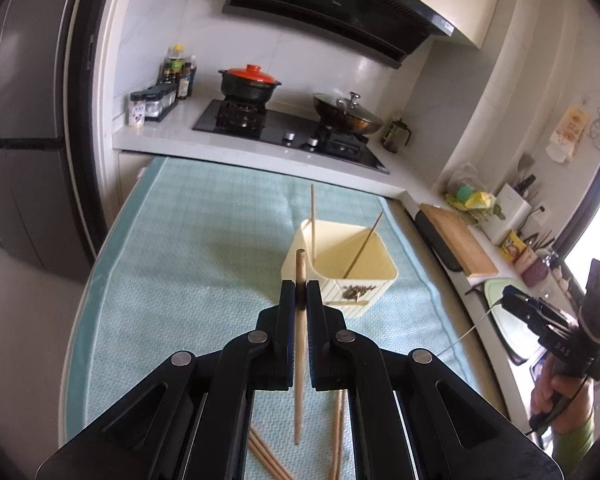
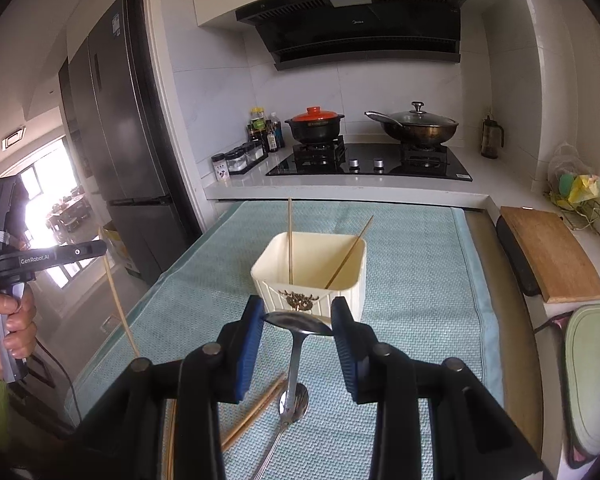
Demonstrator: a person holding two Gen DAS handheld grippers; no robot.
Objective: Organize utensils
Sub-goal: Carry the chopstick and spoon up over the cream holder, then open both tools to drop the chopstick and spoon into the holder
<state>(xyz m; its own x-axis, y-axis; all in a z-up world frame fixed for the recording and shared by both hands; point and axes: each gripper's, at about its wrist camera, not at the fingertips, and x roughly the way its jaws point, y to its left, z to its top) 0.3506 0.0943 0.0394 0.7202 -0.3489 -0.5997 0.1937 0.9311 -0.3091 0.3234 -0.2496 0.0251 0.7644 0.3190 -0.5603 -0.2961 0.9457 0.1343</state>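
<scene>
Left claw (image 1: 300, 286): jaws pressed together on a single wooden chopstick (image 1: 299, 344), gripped near its upper end. Chopstick long axis close to vertical in the left wrist view, blunt tip just above the fingertips, lower end hanging free over the tabletop (image 1: 180, 240).

Right claw (image 2: 298, 320): jaws spread wide. A metal spoon (image 2: 296, 330) sits between the blue pads (image 2: 252, 344), bowl forward toward the holder, handle running back toward the camera. Cannot tell whether either pad touches the bowl.

Cream utensil holder (image 2: 312, 280) stands upright on the teal mat (image 2: 420, 280), just ahead of both claws. Two thin sticks inside: one near vertical at the left wall, one leaning to the right.

Loose chopsticks (image 2: 256, 408) lie flat on the mat beneath the claws, angled diagonally. A second spoon (image 2: 294, 402) lies beside them.
</scene>
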